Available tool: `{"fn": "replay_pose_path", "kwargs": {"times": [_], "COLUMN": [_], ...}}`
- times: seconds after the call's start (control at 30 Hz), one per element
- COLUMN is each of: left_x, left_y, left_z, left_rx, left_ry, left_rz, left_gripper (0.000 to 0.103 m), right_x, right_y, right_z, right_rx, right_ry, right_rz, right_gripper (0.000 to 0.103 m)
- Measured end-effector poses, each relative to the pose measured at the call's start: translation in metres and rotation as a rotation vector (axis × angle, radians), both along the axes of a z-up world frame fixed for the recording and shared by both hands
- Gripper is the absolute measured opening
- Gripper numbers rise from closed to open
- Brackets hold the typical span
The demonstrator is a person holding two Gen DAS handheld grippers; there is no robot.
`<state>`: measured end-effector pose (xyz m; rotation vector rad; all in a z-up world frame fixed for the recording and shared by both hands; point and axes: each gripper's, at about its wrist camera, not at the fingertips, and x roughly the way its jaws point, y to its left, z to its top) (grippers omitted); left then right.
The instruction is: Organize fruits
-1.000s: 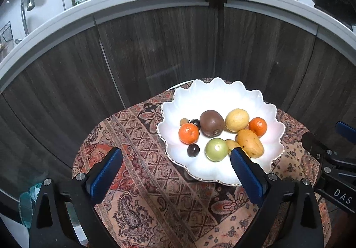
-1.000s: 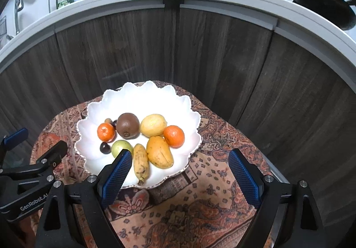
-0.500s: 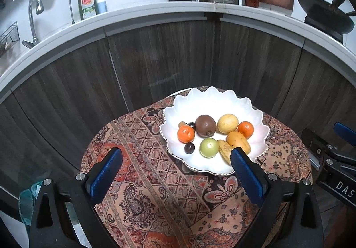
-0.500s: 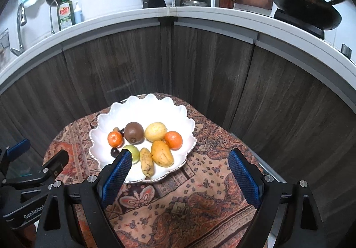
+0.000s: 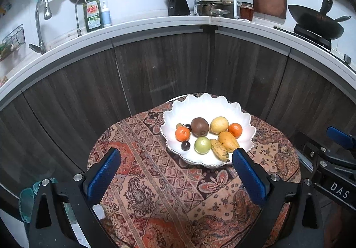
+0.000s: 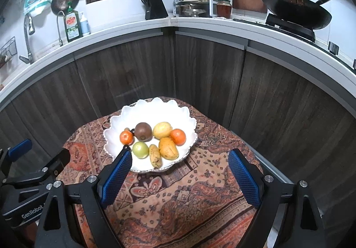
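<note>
Apparently the sorting is finished, for every fruit (image 5: 208,135) lies inside the white scalloped bowl (image 5: 242,112) on the patterned cloth (image 5: 155,181), while the left gripper (image 5: 175,172) and right gripper (image 6: 180,172) hover short of that bowl, jaws spread wide and empty.

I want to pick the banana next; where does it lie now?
In both wrist views the banana lies in the white scalloped plate, at its near edge, between the green round fruit on its left and the mango on its right.
</note>
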<state>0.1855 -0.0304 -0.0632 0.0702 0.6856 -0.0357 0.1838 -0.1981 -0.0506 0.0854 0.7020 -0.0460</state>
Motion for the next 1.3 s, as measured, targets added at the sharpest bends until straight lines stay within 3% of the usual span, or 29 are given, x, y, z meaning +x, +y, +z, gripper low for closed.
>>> {"fn": "replay_pose_path", "kwargs": {"times": [0.43,1.3], "left_x": [-0.024,-0.027], "left_y": [0.011,0.011], "left_z": [0.003,0.009], "left_rx": [0.002,-0.004], "left_ry": [-0.002,-0.015], "left_rz": [0.024,0.02], "left_gripper": [0.102,0.102], "right_x": [-0.025,-0.029], "right_y": [0.012,0.012], "right_z": [0.007,0.01], "right_rx": [-0.009,-0.008], "right_ry": [-0.016,-0.034], "right_rz": [0.03,0.034], "right_gripper": [0.089,0.089]}}
